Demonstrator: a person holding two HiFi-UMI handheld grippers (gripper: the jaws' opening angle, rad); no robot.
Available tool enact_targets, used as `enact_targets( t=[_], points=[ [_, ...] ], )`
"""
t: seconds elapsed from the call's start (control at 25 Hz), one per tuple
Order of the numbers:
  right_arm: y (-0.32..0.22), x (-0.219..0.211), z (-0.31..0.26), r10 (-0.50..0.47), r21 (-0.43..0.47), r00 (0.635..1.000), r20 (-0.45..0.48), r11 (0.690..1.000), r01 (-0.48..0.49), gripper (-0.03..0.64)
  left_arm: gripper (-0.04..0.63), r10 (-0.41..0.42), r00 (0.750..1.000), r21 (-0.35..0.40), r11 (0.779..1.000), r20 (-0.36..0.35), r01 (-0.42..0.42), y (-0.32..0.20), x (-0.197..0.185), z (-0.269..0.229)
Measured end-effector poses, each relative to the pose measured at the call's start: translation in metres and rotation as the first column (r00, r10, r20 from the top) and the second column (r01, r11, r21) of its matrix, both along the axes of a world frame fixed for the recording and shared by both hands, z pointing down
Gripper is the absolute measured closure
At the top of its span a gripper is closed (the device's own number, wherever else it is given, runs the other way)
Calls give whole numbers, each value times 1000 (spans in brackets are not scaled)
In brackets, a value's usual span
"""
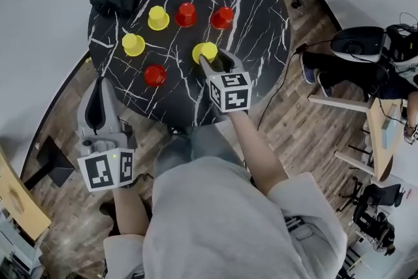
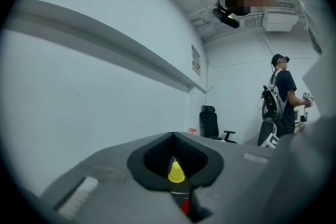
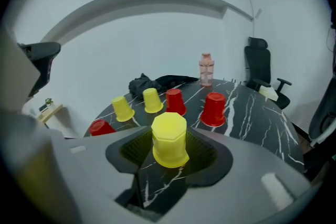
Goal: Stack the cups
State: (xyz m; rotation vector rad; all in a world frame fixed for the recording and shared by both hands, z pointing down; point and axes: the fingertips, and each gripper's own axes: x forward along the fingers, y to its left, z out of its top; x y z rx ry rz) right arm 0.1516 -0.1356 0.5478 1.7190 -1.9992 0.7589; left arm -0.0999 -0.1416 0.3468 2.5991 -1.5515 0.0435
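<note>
The left gripper point(image 1: 99, 89) hangs closed and empty beside the round black table point(image 1: 268, 36). On the table, three red cups point(image 1: 186, 14) and three yellow cups point(image 1: 158, 17) stand upturned and apart, with nothing stacked yet. The right gripper point(image 1: 216, 61) has its jaws apart around the nearest yellow cup point(image 1: 205, 51), seemingly not squeezing it.

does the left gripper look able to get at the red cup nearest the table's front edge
Probably yes: the left gripper sits just off the table, and the near red cup stands alone on that side, nothing between them. Its jaws are shut, so they must open first.
</note>
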Motion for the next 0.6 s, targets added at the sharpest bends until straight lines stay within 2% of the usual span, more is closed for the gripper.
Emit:
enact_targets(
  t=[0.28, 0.6],
  points=[
    [15, -79, 19, -175, -37, 985, -15, 984, 174, 410, 589, -67, 998, -9, 998, 5, 67, 21, -38, 4],
    [14, -105, 30, -236, -56, 970, -61, 971, 233, 408, 589, -122, 993, -15, 992, 6, 122, 32, -68, 8]
  ],
)
